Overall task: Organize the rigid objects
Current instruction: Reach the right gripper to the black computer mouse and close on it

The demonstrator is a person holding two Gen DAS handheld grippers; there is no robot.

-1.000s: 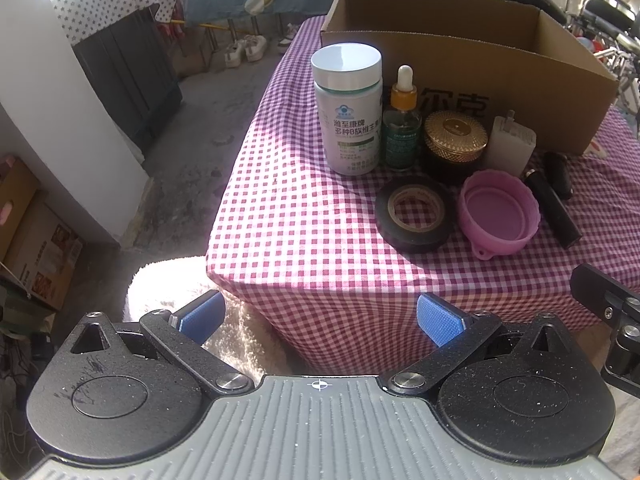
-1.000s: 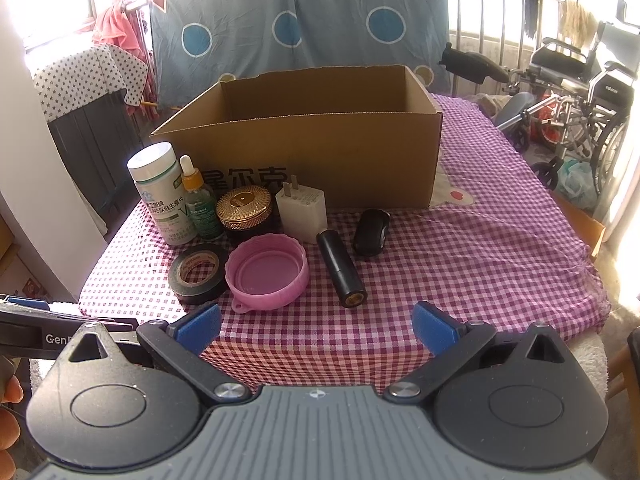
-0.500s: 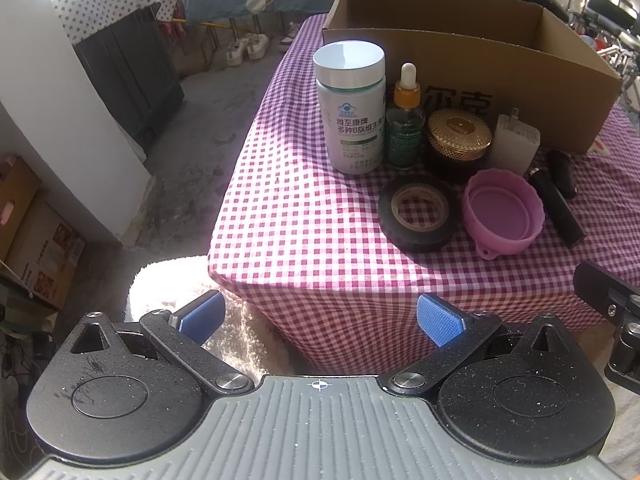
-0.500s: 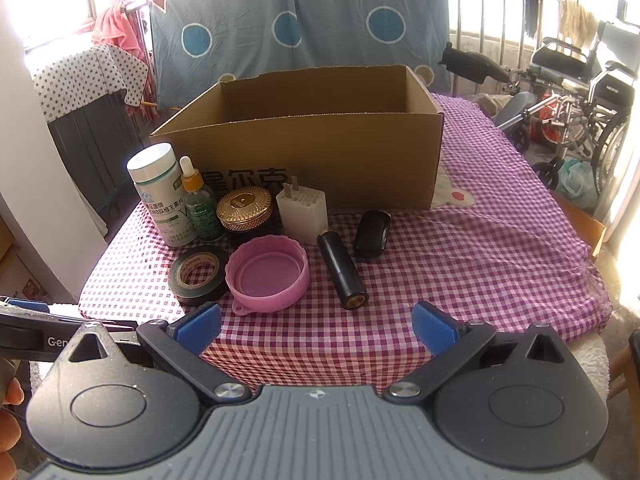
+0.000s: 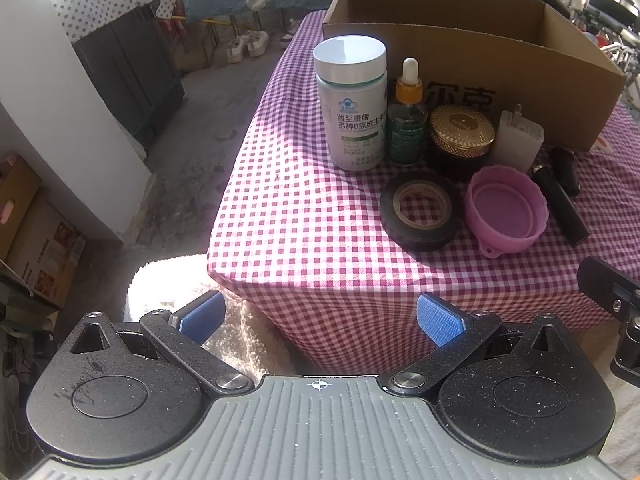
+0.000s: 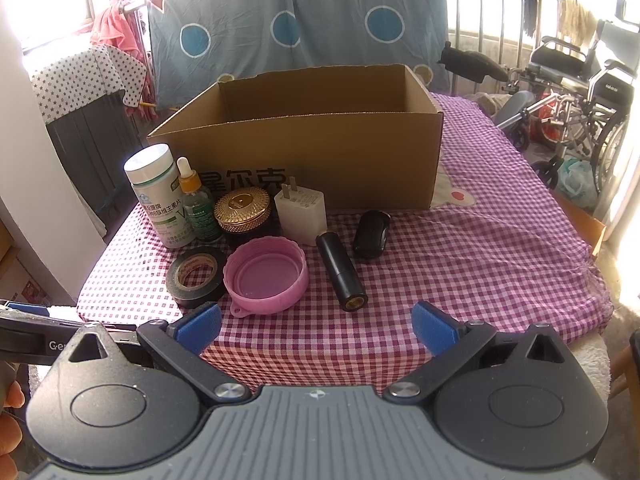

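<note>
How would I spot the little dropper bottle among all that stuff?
Find the open brown cardboard box. In front of its left end, the small green glass dropper bottle stands between the white pill jar and the gold-lidded jar; only it has an orange collar.

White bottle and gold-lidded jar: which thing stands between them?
A small dropper bottle stands between the white bottle and the gold-lidded jar; both wrist views show it.

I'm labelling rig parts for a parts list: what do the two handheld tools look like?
Both look alike: the left tool and right tool each have a ribbed grey body, two black round housings with silver pivot screws, black linkage arms and blue textured pads. The left tool's housings are scuffed. No cables or sleeves show.
</note>
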